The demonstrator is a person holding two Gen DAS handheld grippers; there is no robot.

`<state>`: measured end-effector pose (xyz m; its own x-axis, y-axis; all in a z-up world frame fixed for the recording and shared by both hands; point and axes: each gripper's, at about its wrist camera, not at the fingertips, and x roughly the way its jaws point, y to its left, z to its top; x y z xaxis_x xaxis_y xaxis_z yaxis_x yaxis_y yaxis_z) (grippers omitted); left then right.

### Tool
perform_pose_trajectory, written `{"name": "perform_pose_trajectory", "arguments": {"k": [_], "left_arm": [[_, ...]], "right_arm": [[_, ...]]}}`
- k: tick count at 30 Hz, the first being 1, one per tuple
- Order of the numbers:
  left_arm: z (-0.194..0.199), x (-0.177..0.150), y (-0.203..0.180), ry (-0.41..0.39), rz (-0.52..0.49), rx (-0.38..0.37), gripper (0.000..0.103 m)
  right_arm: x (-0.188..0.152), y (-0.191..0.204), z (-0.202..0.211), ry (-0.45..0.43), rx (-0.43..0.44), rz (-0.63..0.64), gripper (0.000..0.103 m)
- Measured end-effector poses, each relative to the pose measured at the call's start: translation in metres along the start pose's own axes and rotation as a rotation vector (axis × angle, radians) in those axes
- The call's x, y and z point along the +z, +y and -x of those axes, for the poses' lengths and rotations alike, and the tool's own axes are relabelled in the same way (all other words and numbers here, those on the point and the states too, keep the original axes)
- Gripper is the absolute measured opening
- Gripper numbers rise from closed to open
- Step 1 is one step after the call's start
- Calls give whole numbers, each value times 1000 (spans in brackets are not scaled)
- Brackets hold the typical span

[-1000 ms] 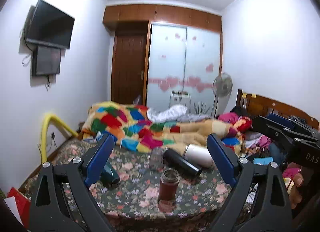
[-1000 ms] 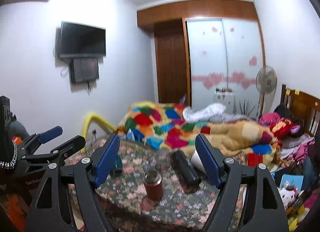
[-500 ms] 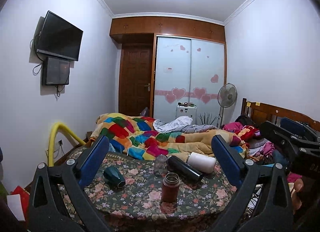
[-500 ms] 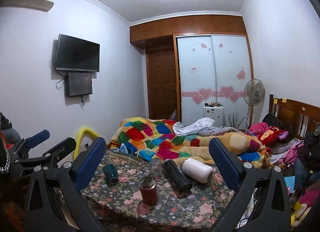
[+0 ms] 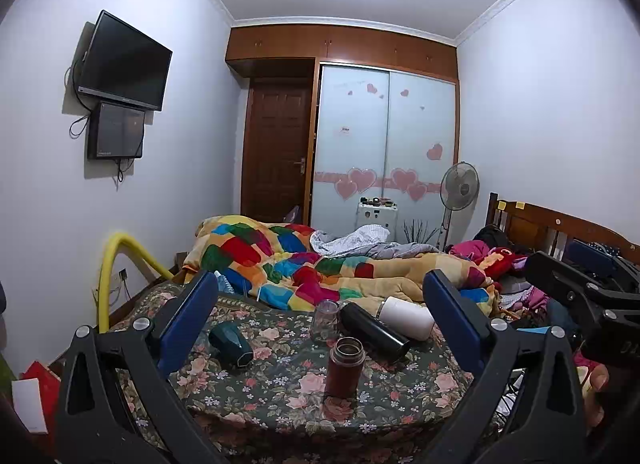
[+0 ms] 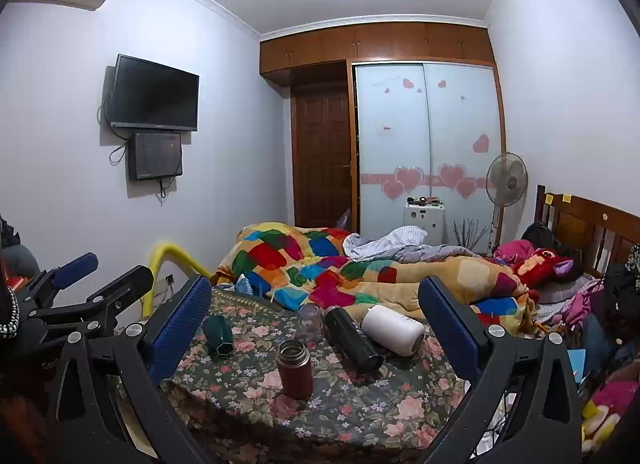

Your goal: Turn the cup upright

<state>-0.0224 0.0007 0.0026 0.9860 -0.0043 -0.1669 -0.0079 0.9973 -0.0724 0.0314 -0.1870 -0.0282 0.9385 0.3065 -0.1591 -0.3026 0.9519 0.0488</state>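
A floral-covered table holds several cups. A dark green cup lies on its side at the left. A black bottle and a white cup lie on their sides at the back right. A brown-red flask stands upright in front, open on top. A clear glass stands behind it. My left gripper and right gripper are both open and empty, held back from the table.
A bed with a patchwork quilt lies behind the table. A yellow tube rises at the left wall. Toys and clothes pile at the right by a wooden headboard. The other gripper shows at each view's edge.
Both grippers have pulled back and tilted upward, so the table looks smaller and lower and more ceiling shows. Their jaws have opened a little wider. The cups have not moved.
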Motion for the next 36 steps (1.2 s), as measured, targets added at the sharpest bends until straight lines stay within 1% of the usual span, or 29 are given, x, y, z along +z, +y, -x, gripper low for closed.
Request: {"name": "perform_pose_trajectory", "arguments": {"k": [20, 36], "left_arm": [[-5, -2, 1, 15, 0, 15, 103], [-9, -2, 1, 26, 8, 8, 103]], "right_arm": [[-1, 0, -1, 19, 5, -2, 103], [-2, 1, -2, 27, 9, -3, 103]]}}
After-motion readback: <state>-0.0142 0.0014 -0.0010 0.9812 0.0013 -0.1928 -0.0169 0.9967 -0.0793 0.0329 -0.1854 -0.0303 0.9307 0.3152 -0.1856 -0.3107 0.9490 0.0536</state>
